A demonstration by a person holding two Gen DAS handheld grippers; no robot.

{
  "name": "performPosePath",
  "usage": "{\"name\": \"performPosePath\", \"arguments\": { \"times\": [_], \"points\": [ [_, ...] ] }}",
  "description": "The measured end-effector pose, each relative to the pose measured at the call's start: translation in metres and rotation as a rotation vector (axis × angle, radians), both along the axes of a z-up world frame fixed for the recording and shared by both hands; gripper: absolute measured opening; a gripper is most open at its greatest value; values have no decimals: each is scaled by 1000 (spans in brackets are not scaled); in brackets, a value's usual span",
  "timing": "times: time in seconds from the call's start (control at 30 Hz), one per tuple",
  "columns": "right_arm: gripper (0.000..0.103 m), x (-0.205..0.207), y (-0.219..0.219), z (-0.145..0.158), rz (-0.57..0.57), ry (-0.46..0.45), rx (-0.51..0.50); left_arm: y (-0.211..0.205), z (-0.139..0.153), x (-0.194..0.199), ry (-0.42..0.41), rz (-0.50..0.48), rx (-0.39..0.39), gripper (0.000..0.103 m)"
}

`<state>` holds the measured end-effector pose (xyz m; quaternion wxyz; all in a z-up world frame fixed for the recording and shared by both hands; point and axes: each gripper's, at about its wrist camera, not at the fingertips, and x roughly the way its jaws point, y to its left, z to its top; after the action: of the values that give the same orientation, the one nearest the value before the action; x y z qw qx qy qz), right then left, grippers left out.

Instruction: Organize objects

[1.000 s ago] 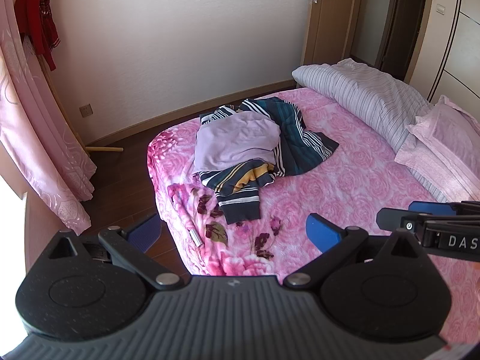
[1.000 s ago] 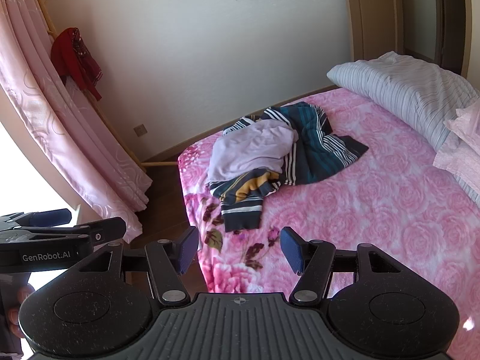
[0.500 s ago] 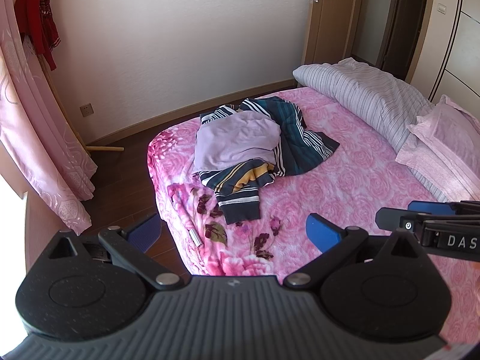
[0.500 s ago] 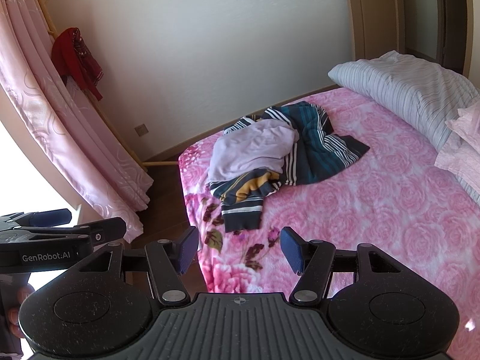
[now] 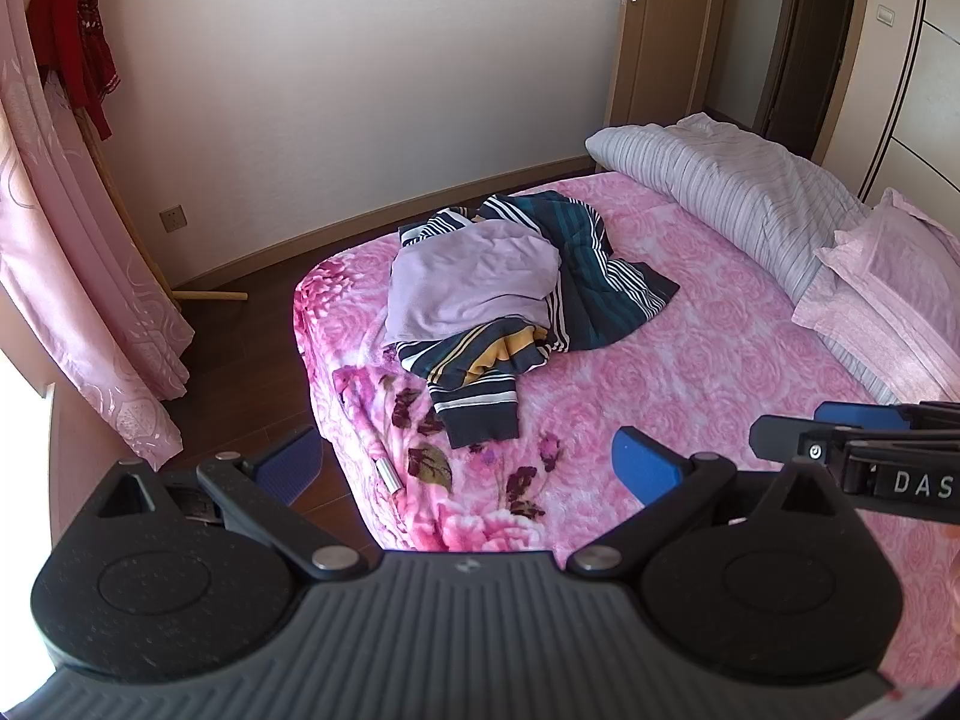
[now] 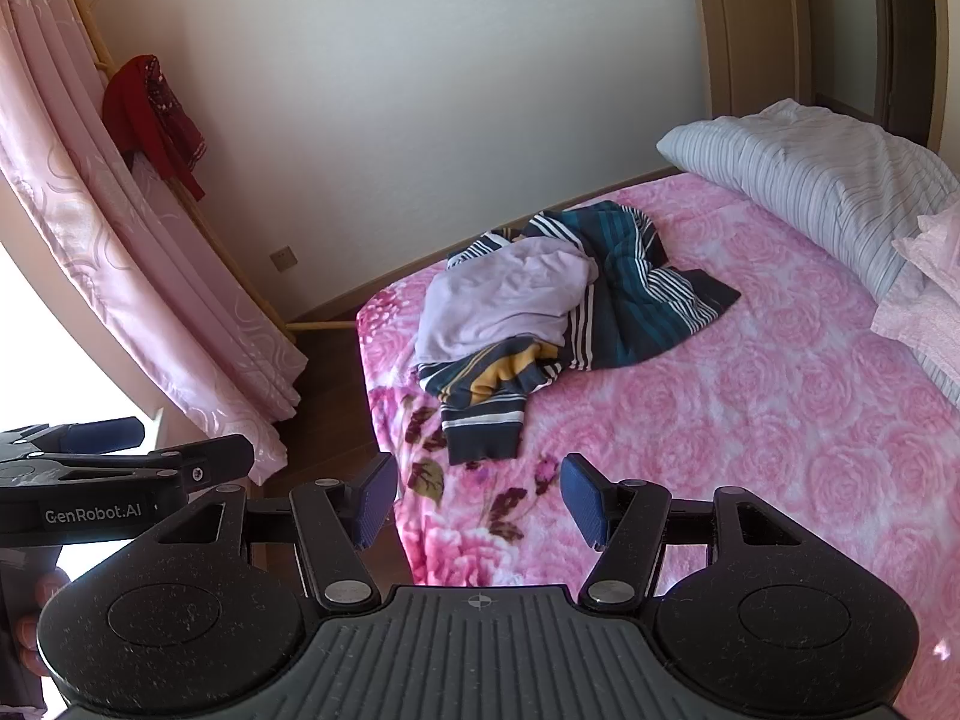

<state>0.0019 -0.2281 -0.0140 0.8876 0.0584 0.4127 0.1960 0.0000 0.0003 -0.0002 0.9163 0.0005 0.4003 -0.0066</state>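
I see a crumpled lilac shirt [image 5: 474, 282] heaped on a rumpled dark striped sweater [image 5: 600, 282], one sleeve [image 5: 480, 414] trailing toward me, near the bed's [image 5: 720, 372] foot corner.

Layout of the bed [image 5: 690, 372] and its surroundings. A heap of clothes [image 5: 516, 294] lies on the bed near its far-left corner, one plain garment [image 5: 468, 282] on top of the striped garments [image 5: 600, 282]. A rolled duvet [image 5: 738, 186] lies along the far right edge, with a pillow [image 5: 888, 276] nearer. Curtains [image 5: 78, 276] hang left of the bed; a door [image 5: 654, 30] stands behind it.
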Motion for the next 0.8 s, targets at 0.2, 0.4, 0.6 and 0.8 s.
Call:
{"name": "performPosePath", "arguments": {
  "times": [0.2, 0.4, 0.6, 0.8],
  "points": [
    [58, 0, 0, 0, 1, 2, 1, 0, 0, 0, 1, 0, 1, 102],
    [58, 3, 5, -8, 4, 3, 1, -1, 0, 0, 2, -1, 1, 102],
    [58, 5, 5, -11, 7, 5, 1, 3, -4, 2, 5, -1, 2, 102],
    [58, 9, 7, -17, 12, 13, 6, 0, -11, 3, 13, -4, 6, 102]
  ]
}}
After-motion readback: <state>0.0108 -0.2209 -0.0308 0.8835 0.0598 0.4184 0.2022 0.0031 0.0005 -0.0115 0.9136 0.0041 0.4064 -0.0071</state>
